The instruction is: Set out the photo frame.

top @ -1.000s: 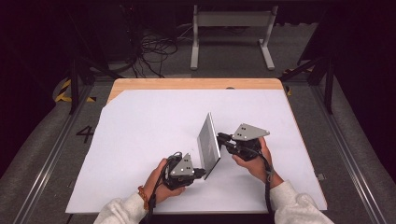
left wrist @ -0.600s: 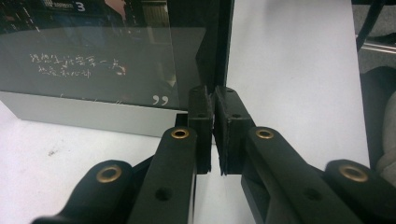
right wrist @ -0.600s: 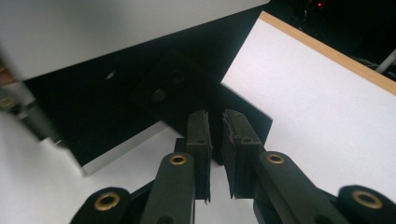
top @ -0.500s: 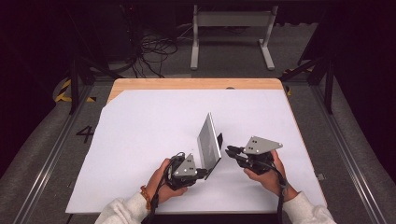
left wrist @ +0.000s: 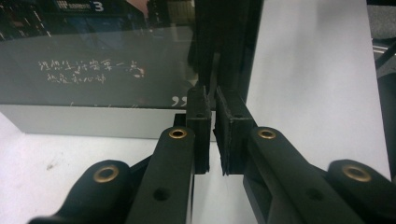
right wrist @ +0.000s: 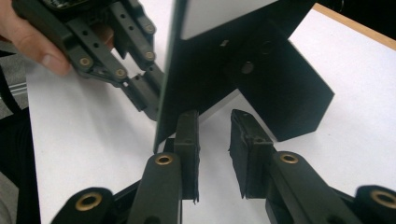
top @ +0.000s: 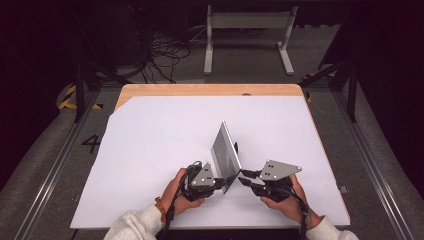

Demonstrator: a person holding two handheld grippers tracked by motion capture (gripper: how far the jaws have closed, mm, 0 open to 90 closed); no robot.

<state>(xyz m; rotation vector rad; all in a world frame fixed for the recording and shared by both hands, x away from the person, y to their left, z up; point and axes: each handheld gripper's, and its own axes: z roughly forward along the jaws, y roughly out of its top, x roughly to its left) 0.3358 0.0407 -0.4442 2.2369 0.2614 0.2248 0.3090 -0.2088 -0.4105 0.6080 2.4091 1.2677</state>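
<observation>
Closest to us, the left gripper (top: 218,183) is clamped tight on the near edge of the picture frame (top: 226,156), holding it upright and tilted on the white table (top: 150,145). The right gripper (top: 246,181) sits just beside the frame's back, its jaws just eased apart with nothing between them. Farther off we see the frame's black stand (right wrist: 285,93).

So the picture frame (top: 226,156) stands tilted on the table (top: 150,135), near the front edge and a bit right of the middle. The left gripper (top: 220,183) sits at the frame's near left corner with the edge between its jaws, while the right gripper (top: 243,180) is just beside that corner on the right, behind the frame where its back stand (right wrist: 285,93) sticks out.
</observation>
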